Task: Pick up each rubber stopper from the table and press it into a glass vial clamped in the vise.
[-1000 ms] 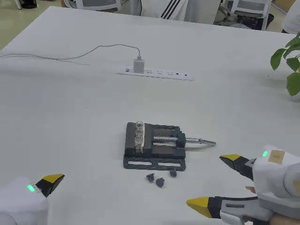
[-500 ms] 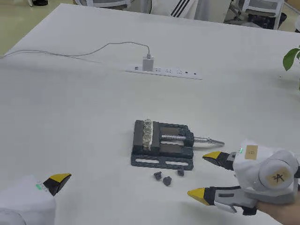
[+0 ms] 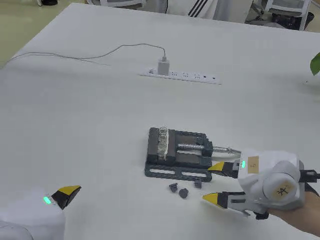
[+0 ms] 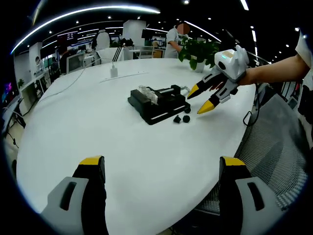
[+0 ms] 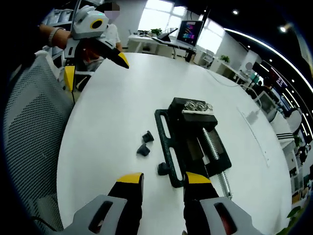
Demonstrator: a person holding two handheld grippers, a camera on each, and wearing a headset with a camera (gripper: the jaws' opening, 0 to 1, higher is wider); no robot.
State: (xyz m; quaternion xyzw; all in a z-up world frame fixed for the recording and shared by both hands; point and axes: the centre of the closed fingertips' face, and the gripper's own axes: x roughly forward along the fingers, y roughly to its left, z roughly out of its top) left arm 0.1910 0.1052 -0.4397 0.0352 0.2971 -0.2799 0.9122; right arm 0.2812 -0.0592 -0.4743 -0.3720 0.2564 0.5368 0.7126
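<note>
A dark vise [image 3: 176, 156] sits mid-table and clamps a row of glass vials [image 3: 162, 139] at its left end. Three dark rubber stoppers lie loose in front of it: one [image 3: 173, 187], another [image 3: 183, 192] and a third [image 3: 197, 184]. My right gripper [image 3: 213, 183] hovers open just right of the third stopper. In the right gripper view that stopper [image 5: 163, 169] lies just ahead of the gap of the right gripper [image 5: 164, 179], beside the vise [image 5: 193, 142]. My left gripper [image 4: 162, 164] is wide open and holds nothing, far from the vise [image 4: 156, 103].
A white power strip [image 3: 180, 76] with a plugged charger and a cable lies at the back of the table. A mesh chair [image 5: 34, 127] stands at the table's near edge. People sit at the far side.
My right gripper has come closer to the stoppers and the vise, and its jaws stand closer together. The left gripper has hardly moved. The camera has shifted.
</note>
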